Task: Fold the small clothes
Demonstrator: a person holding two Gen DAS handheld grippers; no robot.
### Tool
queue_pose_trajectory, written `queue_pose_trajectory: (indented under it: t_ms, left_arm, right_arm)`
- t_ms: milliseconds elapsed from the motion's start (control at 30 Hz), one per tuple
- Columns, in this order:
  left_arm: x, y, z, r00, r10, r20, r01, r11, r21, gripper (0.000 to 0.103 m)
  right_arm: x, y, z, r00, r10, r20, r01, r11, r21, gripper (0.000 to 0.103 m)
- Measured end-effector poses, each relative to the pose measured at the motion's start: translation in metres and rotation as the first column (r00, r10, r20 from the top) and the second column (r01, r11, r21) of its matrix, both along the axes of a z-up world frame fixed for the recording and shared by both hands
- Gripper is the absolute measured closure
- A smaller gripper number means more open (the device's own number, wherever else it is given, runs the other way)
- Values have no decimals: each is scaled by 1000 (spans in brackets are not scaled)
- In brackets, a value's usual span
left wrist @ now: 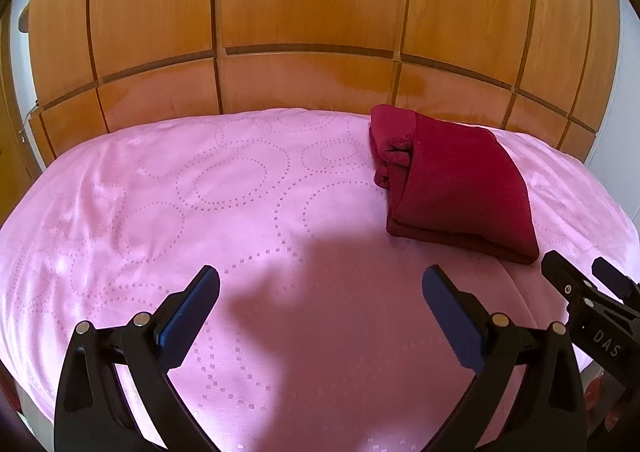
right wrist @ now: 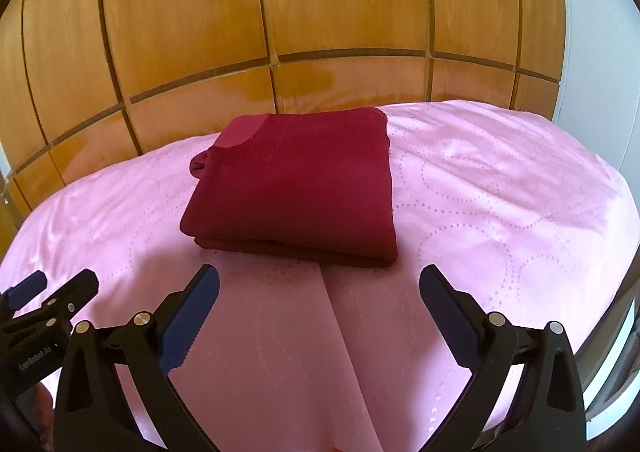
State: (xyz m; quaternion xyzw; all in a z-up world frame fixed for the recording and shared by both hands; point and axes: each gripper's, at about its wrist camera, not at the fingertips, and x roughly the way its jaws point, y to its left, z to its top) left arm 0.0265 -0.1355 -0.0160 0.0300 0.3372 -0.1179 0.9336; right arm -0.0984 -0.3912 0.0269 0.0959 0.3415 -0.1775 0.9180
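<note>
A dark red garment (right wrist: 296, 183) lies folded into a thick rectangle on the pink bedspread (right wrist: 500, 191); it also shows in the left wrist view (left wrist: 452, 179) at the right. My right gripper (right wrist: 319, 280) is open and empty, just in front of the garment's near edge, not touching it. My left gripper (left wrist: 320, 282) is open and empty over bare bedspread (left wrist: 180, 191), to the left of the garment. Each gripper shows at the edge of the other's view: the right one (left wrist: 576, 272) and the left one (right wrist: 60, 284).
A wooden panelled wardrobe (right wrist: 320, 11) stands right behind the bed. A white wall (right wrist: 588, 31) is at the far right. The bedspread has a seam or fold line (right wrist: 340, 332) running toward me. The bed's edge drops off at right.
</note>
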Motion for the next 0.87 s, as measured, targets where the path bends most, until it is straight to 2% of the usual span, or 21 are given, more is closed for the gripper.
queue_pose_trajectory:
  t_ms: [600, 867]
  left_arm:
    - [7, -1, -5, 999, -6, -35, 6, 1000, -7, 2]
    - [19, 10, -17, 995, 18, -100, -20, 1000, -24, 2]
  right_arm:
    - [1, -1, -4, 1000, 0, -7, 0, 1000, 6, 4]
    - [8, -9, -17, 1000, -8, -27, 9, 999, 34, 4]
